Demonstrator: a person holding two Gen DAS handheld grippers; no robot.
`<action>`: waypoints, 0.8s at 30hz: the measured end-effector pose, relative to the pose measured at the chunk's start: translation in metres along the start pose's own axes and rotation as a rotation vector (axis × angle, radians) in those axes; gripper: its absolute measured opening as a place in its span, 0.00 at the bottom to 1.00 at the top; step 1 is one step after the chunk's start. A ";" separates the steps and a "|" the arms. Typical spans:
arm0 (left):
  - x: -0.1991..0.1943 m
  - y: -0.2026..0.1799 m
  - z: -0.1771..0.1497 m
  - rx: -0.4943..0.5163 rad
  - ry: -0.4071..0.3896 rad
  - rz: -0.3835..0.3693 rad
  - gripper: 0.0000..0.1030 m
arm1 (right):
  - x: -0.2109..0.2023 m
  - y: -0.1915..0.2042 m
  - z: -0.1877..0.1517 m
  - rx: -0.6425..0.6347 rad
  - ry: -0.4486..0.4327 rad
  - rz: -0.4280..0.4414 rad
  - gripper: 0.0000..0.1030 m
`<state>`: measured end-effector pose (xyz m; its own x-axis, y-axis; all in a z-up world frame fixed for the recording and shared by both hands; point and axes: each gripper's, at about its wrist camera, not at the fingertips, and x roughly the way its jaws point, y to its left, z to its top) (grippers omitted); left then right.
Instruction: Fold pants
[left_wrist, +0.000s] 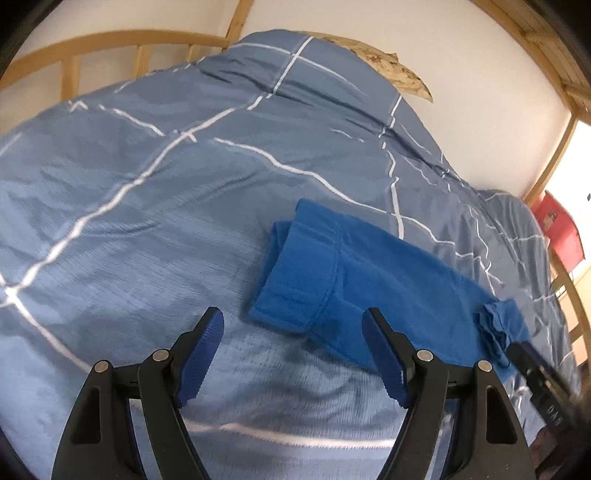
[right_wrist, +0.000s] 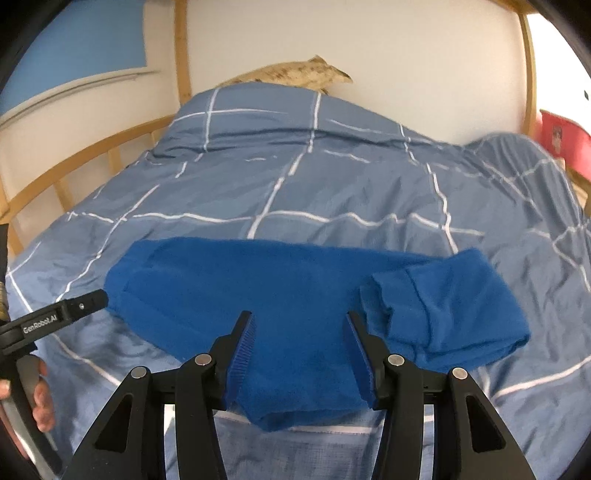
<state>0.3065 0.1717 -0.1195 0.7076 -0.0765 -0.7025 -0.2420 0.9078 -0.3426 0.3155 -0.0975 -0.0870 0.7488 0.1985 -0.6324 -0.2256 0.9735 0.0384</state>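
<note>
Bedding fills nearly all of both views: a grey-blue duvet (right_wrist: 295, 177) with thin white lines that cross into big squares, much wrinkled, spread over a bed. At the far left, a light wooden bed rail (right_wrist: 74, 162) with upright slats runs along the side, and behind it is a white wall (right_wrist: 406, 55). In the right wrist view a blue panel (right_wrist: 74, 40) sits on the wall at top left. At the head of the bed, a beige patterned pillow (right_wrist: 295, 74) shows above the duvet's edge. At the far right stands a wooden post (left_wrist: 554, 162), and beside it something red (right_wrist: 561, 136), too blurred to identify.

The pants (right_wrist: 280, 295), of bright blue soft fabric, lie on the duvet near the front edge of the bed, folded into a long band, with one end doubled back on top at the right side.

The left claw (left_wrist: 291, 354) stands wide open above bare duvet, only its right finger over the edge of the pants; it grips nothing. In the right wrist view this claw comes in from the left, with a hand (right_wrist: 40, 391) on its handle. The right claw (right_wrist: 297, 354) is partly open, and the pants lie under and between its fingers, but the pads do not press the fabric.
</note>
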 end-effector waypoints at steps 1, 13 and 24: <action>0.005 0.001 0.000 -0.018 0.003 -0.006 0.73 | 0.003 -0.002 -0.002 0.008 0.007 -0.008 0.49; 0.041 0.013 -0.005 -0.154 0.028 -0.042 0.51 | 0.024 -0.002 -0.009 0.019 0.039 -0.049 0.49; 0.006 -0.037 0.011 0.058 -0.058 -0.026 0.18 | 0.017 -0.023 -0.012 0.049 0.033 -0.049 0.49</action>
<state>0.3267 0.1425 -0.1042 0.7510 -0.0773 -0.6558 -0.1857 0.9283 -0.3221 0.3260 -0.1176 -0.1081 0.7371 0.1472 -0.6596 -0.1577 0.9865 0.0439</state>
